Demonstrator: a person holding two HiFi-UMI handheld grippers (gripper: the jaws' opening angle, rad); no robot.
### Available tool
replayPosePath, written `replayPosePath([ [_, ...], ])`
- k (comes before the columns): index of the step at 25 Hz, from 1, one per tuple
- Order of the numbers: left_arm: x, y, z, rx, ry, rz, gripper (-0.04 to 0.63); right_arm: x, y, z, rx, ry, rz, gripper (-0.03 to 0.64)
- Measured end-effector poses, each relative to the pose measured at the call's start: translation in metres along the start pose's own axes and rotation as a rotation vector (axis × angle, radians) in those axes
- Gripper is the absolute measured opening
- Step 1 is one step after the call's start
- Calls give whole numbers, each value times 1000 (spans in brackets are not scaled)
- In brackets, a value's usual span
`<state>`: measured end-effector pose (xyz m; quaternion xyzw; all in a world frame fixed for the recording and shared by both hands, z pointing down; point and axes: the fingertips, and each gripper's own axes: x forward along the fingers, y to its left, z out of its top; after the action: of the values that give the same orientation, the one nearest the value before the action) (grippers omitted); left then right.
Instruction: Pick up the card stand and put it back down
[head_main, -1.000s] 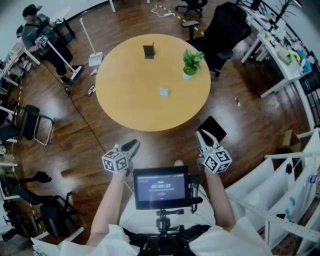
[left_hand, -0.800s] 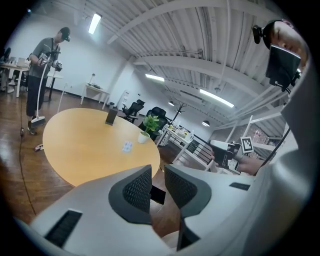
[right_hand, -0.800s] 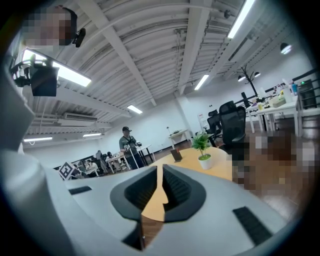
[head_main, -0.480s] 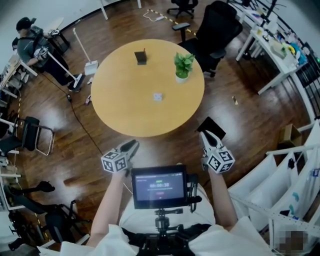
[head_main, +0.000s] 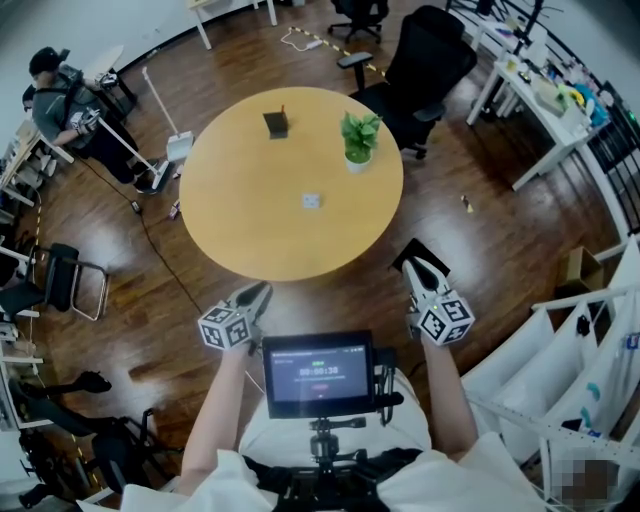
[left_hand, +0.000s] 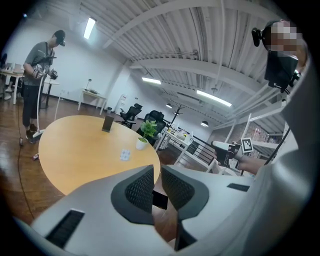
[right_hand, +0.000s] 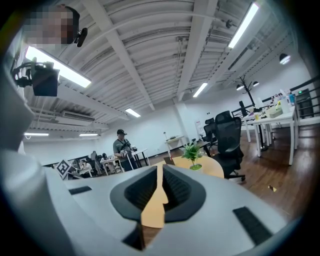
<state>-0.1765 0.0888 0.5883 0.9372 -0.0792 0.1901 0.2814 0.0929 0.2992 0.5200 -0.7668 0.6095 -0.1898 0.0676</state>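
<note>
The card stand (head_main: 276, 124) is a small dark upright piece at the far side of the round wooden table (head_main: 240, 230); in the left gripper view the card stand (left_hand: 107, 122) stands far off. Both grippers hover over the floor, short of the table's near edge and far from the stand. My left gripper (head_main: 260, 294) (left_hand: 156, 172) has its jaws together with only a thin slit and nothing between them. My right gripper (head_main: 418, 268) (right_hand: 160, 172) is likewise shut and empty.
A potted plant (head_main: 358, 138) and a small white item (head_main: 312, 201) also sit on the table. A black office chair (head_main: 425, 60) stands behind it, white desks (head_main: 545, 100) at right. A person (head_main: 60, 85) stands at far left. A screen (head_main: 320, 373) hangs at my chest.
In the head view the table and card stand have slid slightly down and left. Both grippers stay near the table's near edge, shut and empty.
</note>
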Motion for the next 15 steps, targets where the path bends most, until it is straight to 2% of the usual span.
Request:
replayPosePath([
  [1,-2,-1,3,13,-19,8,23,-1,-2,0,1,1,-3,44],
  [6,-11,-4,20,65,-100,45,23,-5,-6,-2,2,7,-7,44],
  [15,-3,-11,15,44,-97,53,23,-9,-14,-2,11,-9,29,44],
])
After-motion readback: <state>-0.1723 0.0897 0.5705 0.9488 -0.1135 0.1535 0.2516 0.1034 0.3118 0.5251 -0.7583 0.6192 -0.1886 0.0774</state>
